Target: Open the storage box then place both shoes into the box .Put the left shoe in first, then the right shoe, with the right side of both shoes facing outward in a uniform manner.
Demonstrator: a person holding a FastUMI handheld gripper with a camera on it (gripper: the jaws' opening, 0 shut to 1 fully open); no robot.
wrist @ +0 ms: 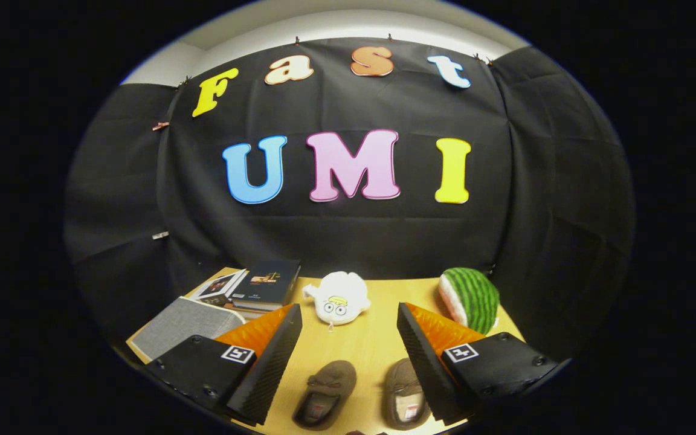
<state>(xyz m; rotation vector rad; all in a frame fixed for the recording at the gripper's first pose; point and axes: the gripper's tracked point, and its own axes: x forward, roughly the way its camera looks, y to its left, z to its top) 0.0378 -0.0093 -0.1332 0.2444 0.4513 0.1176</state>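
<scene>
Gripper view: tongs [348, 338] spread wide, holding nothing, above the tabletop [372, 344]. Two brown shoes [327, 394] [405, 394] lie side by side between the fingers. A grey box [182, 335] sits beyond the left finger, books [266, 281] behind it. Ahead lie a white plush [339, 299] and a watermelon toy [472, 299].

Table [378, 341]: light wooden top.
Near part: two brown shoes [325, 394], side by side.
Far part: books [266, 283], grey box [182, 335], white plush toy [340, 298], watermelon plush [470, 298].
</scene>
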